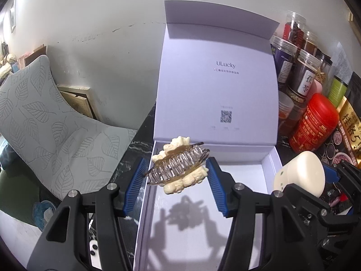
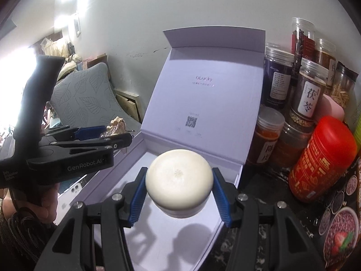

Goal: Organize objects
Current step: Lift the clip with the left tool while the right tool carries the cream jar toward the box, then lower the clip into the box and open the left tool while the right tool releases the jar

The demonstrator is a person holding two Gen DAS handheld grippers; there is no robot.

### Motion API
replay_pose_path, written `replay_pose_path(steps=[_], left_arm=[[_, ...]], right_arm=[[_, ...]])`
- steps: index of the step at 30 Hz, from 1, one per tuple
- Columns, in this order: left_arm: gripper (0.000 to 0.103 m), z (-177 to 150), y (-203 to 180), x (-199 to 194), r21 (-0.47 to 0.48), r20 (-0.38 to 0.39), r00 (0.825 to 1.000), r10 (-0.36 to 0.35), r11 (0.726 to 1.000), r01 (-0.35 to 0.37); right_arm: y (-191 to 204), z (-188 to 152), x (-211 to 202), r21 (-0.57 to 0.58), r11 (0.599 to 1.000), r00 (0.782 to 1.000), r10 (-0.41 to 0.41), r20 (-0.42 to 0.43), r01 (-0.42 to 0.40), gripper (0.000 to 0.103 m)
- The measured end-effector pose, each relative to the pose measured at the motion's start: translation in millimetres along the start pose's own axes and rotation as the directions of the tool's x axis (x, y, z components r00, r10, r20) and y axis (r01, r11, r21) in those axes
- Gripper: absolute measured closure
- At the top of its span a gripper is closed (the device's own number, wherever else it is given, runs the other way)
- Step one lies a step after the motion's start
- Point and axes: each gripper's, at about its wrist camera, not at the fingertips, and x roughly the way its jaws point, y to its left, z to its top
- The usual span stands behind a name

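Your left tool [image 1: 177, 178] pinches the hair claw [image 1: 178, 164] above the open white box [image 1: 268, 171], while your right tool [image 2: 179, 194], at its three o'clock, clamps the cream jar [image 2: 179, 178]. Both hover over the box's floor, probably to be packed inside.

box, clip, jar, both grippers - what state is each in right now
box: lid open, nothing inside
hair clip: held over the box
cream jar: capped, held over the box
left gripper: shut on hair clip
right gripper: shut on cream jar
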Motion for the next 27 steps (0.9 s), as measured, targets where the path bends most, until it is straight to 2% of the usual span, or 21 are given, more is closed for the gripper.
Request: replay_pose_path(steps=[7, 15, 27], left_arm=[[0.049, 11, 0, 17, 0.008, -0.012, 1.0, 0.012, 1.0, -0.012], [0.049, 9, 0, 42, 0.029, -0.078, 0.997, -0.013, 0.999, 0.015], [0.049, 1, -1, 61, 0.034, -0.135, 0.99, -0.036, 0.999, 0.041]], right_arm=[[-10, 13, 18, -0.006, 1.0, 1.0, -0.014, -0.013, 0.014, 0.047], [-17, 20, 49, -0.024, 1.0, 0.998, -0.018, -0.059, 0.016, 0.047], [-18, 6, 84, -0.014, 1.0, 0.99, -0.019, -0.137, 0.017, 0.047]])
